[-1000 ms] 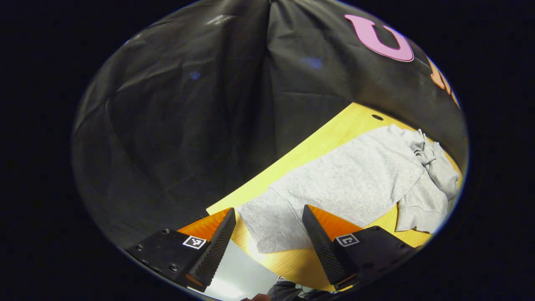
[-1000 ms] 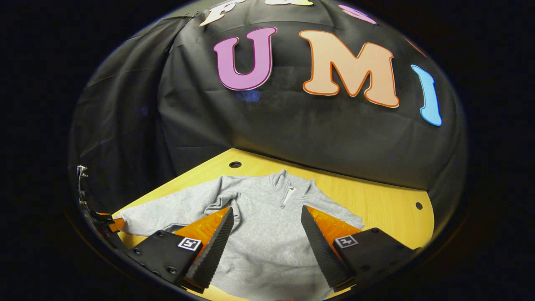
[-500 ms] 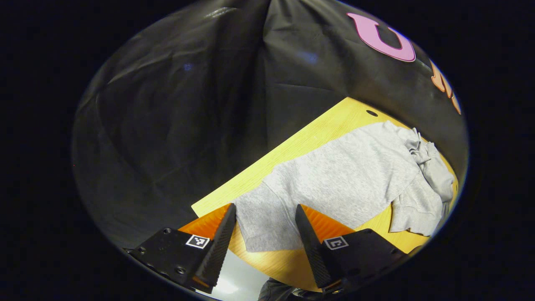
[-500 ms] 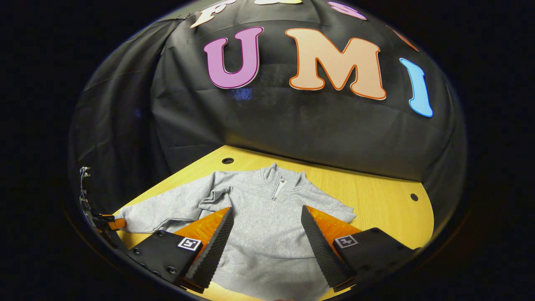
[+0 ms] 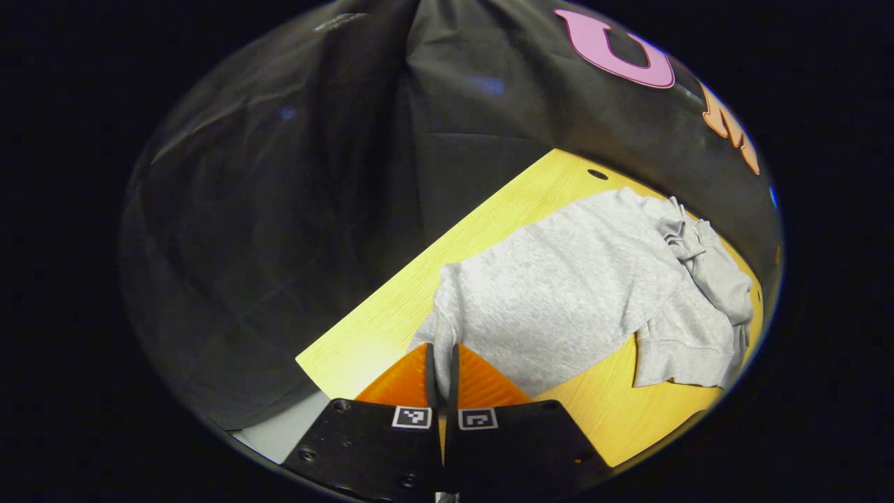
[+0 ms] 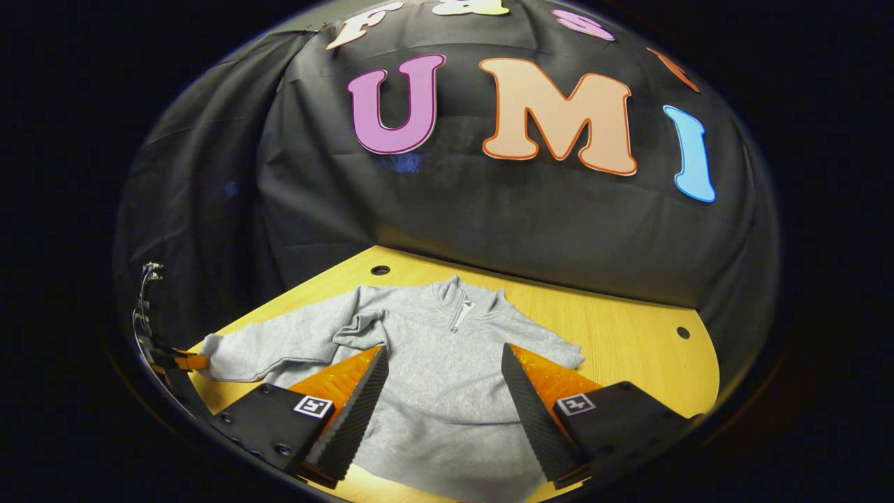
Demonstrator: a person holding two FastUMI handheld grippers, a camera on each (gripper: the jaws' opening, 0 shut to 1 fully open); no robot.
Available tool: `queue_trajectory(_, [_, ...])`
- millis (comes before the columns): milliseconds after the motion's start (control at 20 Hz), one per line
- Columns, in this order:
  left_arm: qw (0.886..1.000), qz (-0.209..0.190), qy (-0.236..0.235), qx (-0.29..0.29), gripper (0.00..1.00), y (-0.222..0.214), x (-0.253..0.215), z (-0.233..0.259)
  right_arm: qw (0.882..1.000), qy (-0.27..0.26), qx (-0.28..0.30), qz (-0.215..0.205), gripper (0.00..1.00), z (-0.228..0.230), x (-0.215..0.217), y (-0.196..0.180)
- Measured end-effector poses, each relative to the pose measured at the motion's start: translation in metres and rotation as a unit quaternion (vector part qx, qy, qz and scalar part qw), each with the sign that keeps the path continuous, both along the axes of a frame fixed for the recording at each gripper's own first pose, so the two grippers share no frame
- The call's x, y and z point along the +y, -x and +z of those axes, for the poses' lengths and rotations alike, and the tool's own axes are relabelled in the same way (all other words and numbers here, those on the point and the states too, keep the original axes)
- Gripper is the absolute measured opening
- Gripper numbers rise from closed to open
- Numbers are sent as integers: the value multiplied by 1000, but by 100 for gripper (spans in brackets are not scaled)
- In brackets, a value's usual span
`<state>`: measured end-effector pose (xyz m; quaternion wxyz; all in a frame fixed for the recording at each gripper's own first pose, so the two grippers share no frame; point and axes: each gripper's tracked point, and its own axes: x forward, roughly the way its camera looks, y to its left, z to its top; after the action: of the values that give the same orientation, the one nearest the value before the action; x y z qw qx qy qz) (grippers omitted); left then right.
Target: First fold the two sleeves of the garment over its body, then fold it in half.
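Cuff pinched: my left gripper (image 5: 441, 363) has its two fingers pressed together on the end of the sleeve (image 5: 447, 325), and the cloth rises in a small ridge straight out of them. From that pinch the sleeve runs away toward two o'clock in the left gripper view, widening into the body of the grey sweatshirt (image 5: 573, 279), which lies flat on the yellow table (image 5: 370, 342). So the sleeve's long line points from my left fingers toward the collar side, and the fold I judge comes next must carry the cuff along that line, up and over onto the chest.

My right gripper (image 6: 438, 405) hangs spread wide above the lower middle of the sweatshirt (image 6: 447, 363), gripping nothing. In the right gripper view the collar and zip sit at twelve o'clock, and the pinched sleeve stretches out toward nine o'clock. The left is plainly the nearer hand for this sleeve. The other sleeve, at about three o'clock, looks short or tucked; I cannot tell which.
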<state>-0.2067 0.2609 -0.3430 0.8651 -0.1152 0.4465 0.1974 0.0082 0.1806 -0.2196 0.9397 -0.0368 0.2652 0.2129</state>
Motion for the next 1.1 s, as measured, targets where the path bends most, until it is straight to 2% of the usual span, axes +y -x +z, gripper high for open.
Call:
queue_trajectory(250, [1000, 2, 9, -29, 0, -22, 9, 35, 1000, 3, -2, -23, 100, -2, -25, 8])
queue_trajectory(450, [998, -14, 17, -66, 0, -58, -4, 65, 999, 2, -1, -43, 100, -2, -49, 17])
queue_trajectory(1100, [981, -130, 31, -142, 0, -182, -113, 127, 992, 12, 6, -129, 100, -4, -154, 41])
